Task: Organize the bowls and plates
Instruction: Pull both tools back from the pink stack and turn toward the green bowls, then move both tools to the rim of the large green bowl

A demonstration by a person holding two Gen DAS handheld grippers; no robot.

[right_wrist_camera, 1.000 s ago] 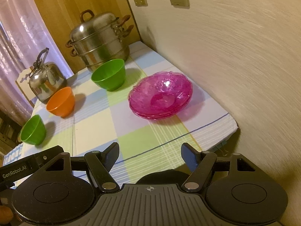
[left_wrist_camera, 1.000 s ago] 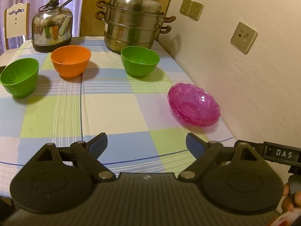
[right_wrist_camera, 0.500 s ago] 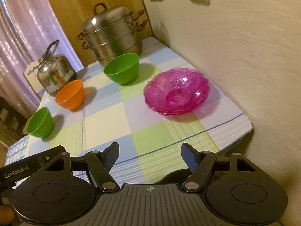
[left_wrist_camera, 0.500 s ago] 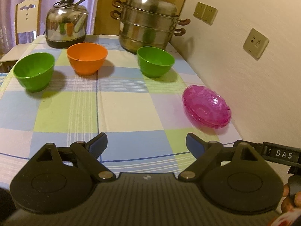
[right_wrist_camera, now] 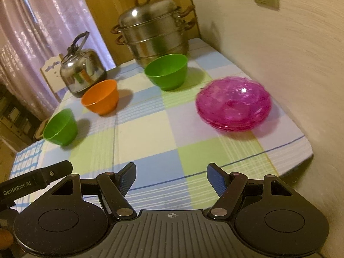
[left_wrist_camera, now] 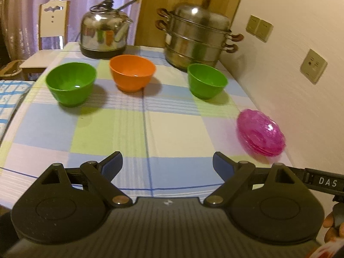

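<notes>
A stack of pink glass plates (left_wrist_camera: 261, 133) (right_wrist_camera: 233, 103) sits at the table's right side by the wall. Three bowls stand in a row farther back: a green bowl on the left (left_wrist_camera: 71, 83) (right_wrist_camera: 60, 126), an orange bowl in the middle (left_wrist_camera: 132, 73) (right_wrist_camera: 101, 96), and a green bowl on the right (left_wrist_camera: 206, 80) (right_wrist_camera: 166, 71). My left gripper (left_wrist_camera: 167, 164) is open and empty above the table's near edge. My right gripper (right_wrist_camera: 172, 176) is open and empty above the near edge, short of the plates.
A steel kettle (left_wrist_camera: 103, 34) (right_wrist_camera: 81, 73) and a tiered steel steamer pot (left_wrist_camera: 195, 34) (right_wrist_camera: 152, 34) stand at the back of the checked tablecloth (left_wrist_camera: 172, 129). The wall (left_wrist_camera: 301, 86) runs along the right edge. A white chair (left_wrist_camera: 51, 25) stands at the far left.
Both grippers have pulled back and swung left, so the bowls and plates look farther away and more of the table's left side shows. Both stay open and empty.
</notes>
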